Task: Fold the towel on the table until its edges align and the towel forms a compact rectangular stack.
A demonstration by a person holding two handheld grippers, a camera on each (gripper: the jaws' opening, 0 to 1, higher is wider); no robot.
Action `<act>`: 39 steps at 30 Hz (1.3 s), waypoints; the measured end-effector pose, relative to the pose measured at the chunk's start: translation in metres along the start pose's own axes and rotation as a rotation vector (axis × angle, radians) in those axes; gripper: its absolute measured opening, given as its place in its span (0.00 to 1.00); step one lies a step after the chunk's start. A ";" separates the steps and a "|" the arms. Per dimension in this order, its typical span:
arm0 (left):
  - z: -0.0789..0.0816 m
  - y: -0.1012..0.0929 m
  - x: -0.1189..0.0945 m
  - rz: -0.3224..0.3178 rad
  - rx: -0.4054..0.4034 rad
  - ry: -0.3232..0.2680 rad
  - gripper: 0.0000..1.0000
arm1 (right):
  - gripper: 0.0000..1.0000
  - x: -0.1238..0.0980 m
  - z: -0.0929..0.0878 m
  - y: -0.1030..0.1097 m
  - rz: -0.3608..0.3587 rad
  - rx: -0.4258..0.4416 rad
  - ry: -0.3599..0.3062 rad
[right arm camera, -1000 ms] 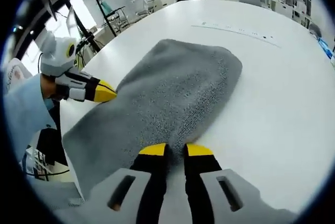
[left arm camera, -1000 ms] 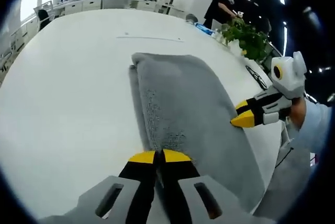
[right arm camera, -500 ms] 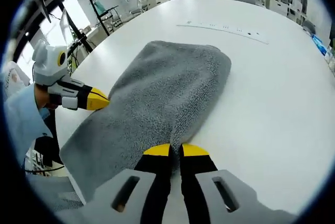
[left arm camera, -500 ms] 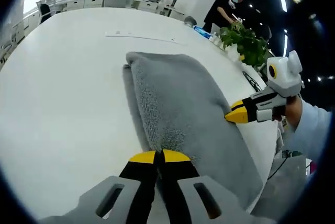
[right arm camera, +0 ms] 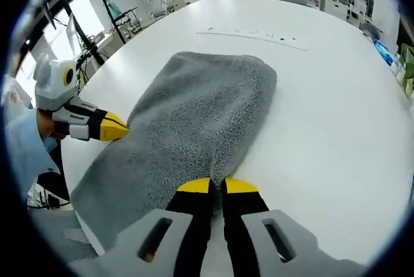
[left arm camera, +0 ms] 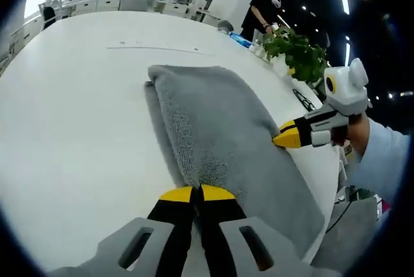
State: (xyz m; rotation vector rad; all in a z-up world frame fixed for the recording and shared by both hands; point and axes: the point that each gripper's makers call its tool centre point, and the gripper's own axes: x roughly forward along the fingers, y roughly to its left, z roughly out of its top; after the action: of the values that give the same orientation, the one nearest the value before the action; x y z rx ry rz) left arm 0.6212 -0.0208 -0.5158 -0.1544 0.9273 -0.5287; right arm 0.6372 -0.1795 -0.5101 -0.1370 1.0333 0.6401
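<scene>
One grey towel (left arm camera: 223, 134) lies folded lengthwise on the white table (left arm camera: 71, 109), running from the bottom centre of the left gripper view up toward the middle of the frame. In the right gripper view the same towel (right arm camera: 194, 121) stretches from the bottom centre toward the upper middle, with the table (right arm camera: 323, 109) spreading out to its right.

Two grippers are at work. The left gripper (left arm camera: 197, 193) has its two yellow-tipped jaws pressed together on the near edge of the towel, at the bottom centre of its own view; in the right gripper view it (right arm camera: 121, 129) comes in from the left, its yellow tip touching the towel's left edge. The right gripper (right arm camera: 217, 186) is likewise clenched on the towel's near edge at the bottom centre of its view; in the left gripper view it (left arm camera: 280, 140) reaches in from the right, its tip at the towel's right edge.

One leafy green plant (left arm camera: 294, 50) stands at the upper right of the left gripper view, and one person in dark clothes (left arm camera: 262, 8) stands behind it.
</scene>
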 end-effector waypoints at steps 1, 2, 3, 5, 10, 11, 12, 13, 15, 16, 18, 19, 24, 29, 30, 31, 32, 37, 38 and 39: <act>0.002 0.003 0.002 -0.001 0.001 0.000 0.02 | 0.04 0.000 0.000 0.000 0.001 0.000 0.000; 0.002 0.004 0.002 -0.002 0.000 0.000 0.02 | 0.04 0.000 0.000 0.001 0.003 0.001 0.000; -0.001 -0.002 -0.001 -0.002 -0.001 -0.001 0.02 | 0.04 0.000 0.000 0.001 0.003 0.001 0.000; -0.002 -0.004 -0.003 -0.002 0.001 -0.004 0.02 | 0.04 0.000 -0.001 0.001 0.003 -0.001 0.001; 0.000 0.004 0.001 0.000 0.002 -0.009 0.03 | 0.05 0.001 0.000 0.001 0.001 -0.018 -0.002; -0.002 -0.002 -0.004 -0.001 0.005 -0.011 0.03 | 0.05 0.001 0.000 0.001 0.002 -0.022 -0.003; -0.002 -0.004 -0.007 -0.001 0.010 -0.012 0.04 | 0.06 0.000 -0.001 0.001 0.004 -0.023 -0.005; 0.001 0.001 -0.003 0.000 0.012 -0.013 0.05 | 0.06 -0.001 -0.001 0.001 0.004 -0.025 -0.006; 0.001 -0.003 -0.010 0.005 0.016 -0.020 0.07 | 0.08 -0.003 0.001 0.000 0.006 -0.034 -0.014; 0.002 -0.005 -0.013 0.001 0.015 -0.026 0.08 | 0.08 -0.004 0.002 0.002 0.008 -0.040 -0.018; 0.004 -0.005 -0.017 0.012 0.030 -0.039 0.12 | 0.10 -0.007 0.003 0.003 0.007 -0.065 -0.031; 0.007 0.000 -0.016 0.009 0.044 -0.045 0.14 | 0.12 -0.008 0.005 0.004 0.006 -0.085 -0.042; 0.009 -0.002 -0.026 0.005 0.071 -0.058 0.20 | 0.20 -0.016 0.008 0.007 0.009 -0.095 -0.068; 0.011 -0.007 -0.036 -0.003 0.130 -0.073 0.26 | 0.31 -0.022 0.010 0.013 0.029 -0.111 -0.094; 0.009 -0.011 -0.041 -0.004 0.140 -0.073 0.27 | 0.31 -0.022 0.012 0.013 0.032 -0.120 -0.100; 0.011 -0.003 -0.039 -0.002 0.146 -0.070 0.28 | 0.31 -0.023 0.012 0.013 0.033 -0.126 -0.104; 0.012 0.000 -0.040 -0.008 0.159 -0.076 0.28 | 0.31 -0.025 0.011 0.014 0.035 -0.128 -0.104; 0.008 -0.009 -0.053 -0.019 0.215 -0.084 0.29 | 0.31 -0.032 0.007 0.020 0.057 -0.160 -0.119; 0.009 -0.008 -0.054 -0.022 0.239 -0.086 0.29 | 0.31 -0.034 0.007 0.021 0.063 -0.164 -0.122; 0.009 -0.006 -0.054 -0.024 0.246 -0.084 0.29 | 0.31 -0.036 0.006 0.022 0.066 -0.168 -0.125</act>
State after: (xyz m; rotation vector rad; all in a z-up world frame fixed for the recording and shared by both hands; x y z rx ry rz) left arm 0.5997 -0.0003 -0.4693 0.0340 0.7723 -0.6488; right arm 0.6168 -0.1747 -0.4725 -0.2079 0.8658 0.7861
